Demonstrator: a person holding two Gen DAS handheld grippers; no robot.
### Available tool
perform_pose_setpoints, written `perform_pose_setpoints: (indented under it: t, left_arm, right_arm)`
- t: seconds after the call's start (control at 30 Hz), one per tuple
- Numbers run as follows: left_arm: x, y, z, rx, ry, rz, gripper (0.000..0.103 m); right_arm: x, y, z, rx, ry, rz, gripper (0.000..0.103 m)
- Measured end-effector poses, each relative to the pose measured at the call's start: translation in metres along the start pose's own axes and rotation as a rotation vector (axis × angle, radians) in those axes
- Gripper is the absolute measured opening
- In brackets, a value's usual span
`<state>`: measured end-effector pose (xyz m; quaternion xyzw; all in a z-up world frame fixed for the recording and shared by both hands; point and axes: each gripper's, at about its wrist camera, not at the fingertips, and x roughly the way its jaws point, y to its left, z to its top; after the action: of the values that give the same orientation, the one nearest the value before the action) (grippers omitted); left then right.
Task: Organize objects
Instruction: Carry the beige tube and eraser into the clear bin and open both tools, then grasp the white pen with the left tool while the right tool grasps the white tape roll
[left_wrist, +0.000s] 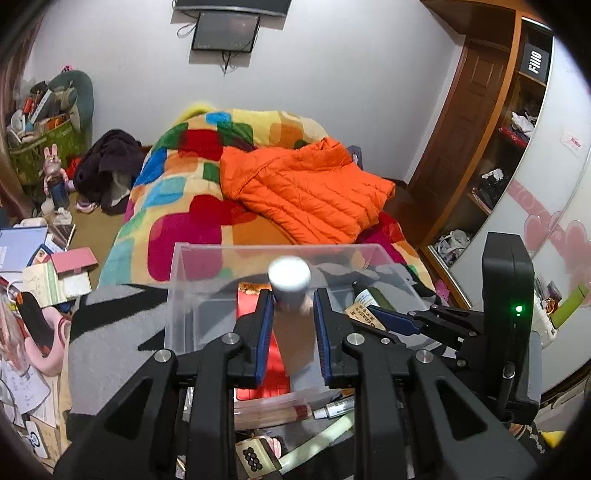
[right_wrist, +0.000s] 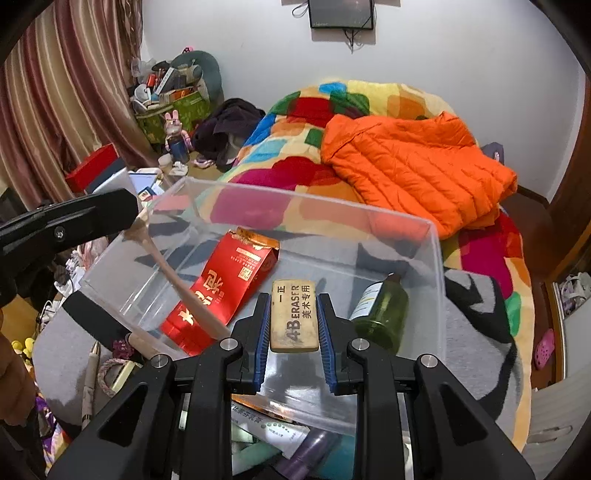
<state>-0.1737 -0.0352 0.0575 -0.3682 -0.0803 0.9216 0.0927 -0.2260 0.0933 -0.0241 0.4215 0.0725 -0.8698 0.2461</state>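
A clear plastic box (right_wrist: 437, 258) sits on a grey and black cloth on the bed; it also shows in the left wrist view (left_wrist: 177, 280). Inside lie a red carton (right_wrist: 221, 291) and a green bottle (right_wrist: 384, 314). My right gripper (right_wrist: 293, 317) is shut on a tan 4B eraser (right_wrist: 293, 314) over the box's near edge. My left gripper (left_wrist: 293, 314) is shut on a blurred pale stick with a round white end (left_wrist: 289, 278), held over the box. The stick (right_wrist: 173, 273) slants into the box in the right wrist view.
An orange puffer jacket (left_wrist: 306, 192) lies on the colourful blanket (left_wrist: 177, 192) behind the box. Pens, tubes and small packets (left_wrist: 332, 410) lie in front of the box. Cluttered papers and boxes (left_wrist: 44, 266) sit left. A wooden wardrobe (left_wrist: 491, 140) stands right.
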Motion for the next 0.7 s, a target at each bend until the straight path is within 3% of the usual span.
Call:
perform_pose_setpoints:
  t: [0.27,0.47,0.53,0.6,0.7]
  left_arm:
    - [0.008,0.002,-0.010,0.034,0.032,0.038,0.022]
    - [-0.002,-0.002,-0.016,0.067,0.005,0.082,0.044]
    - [-0.009,-0.004,-0.018,0.077,-0.007,0.096,0.056]
    - [-0.016,-0.005,-0.020,0.082,-0.021,0.108,0.064]
    - [-0.027,-0.008,-0.026,0.100,-0.043,0.158,0.079]
  right_arm:
    - [0.002,0.008,-0.002,-0.031,0.005,-0.032,0.023]
    - [-0.017,0.008,-0.002,-0.028,-0.042,-0.045,0.034]
    - [-0.029,0.007,-0.004,-0.027,-0.067,-0.047,0.039]
    - [-0.040,0.004,-0.006,-0.020,-0.093,-0.051,0.050]
    - [-0.056,0.000,-0.010,-0.014,-0.123,-0.061,0.057]
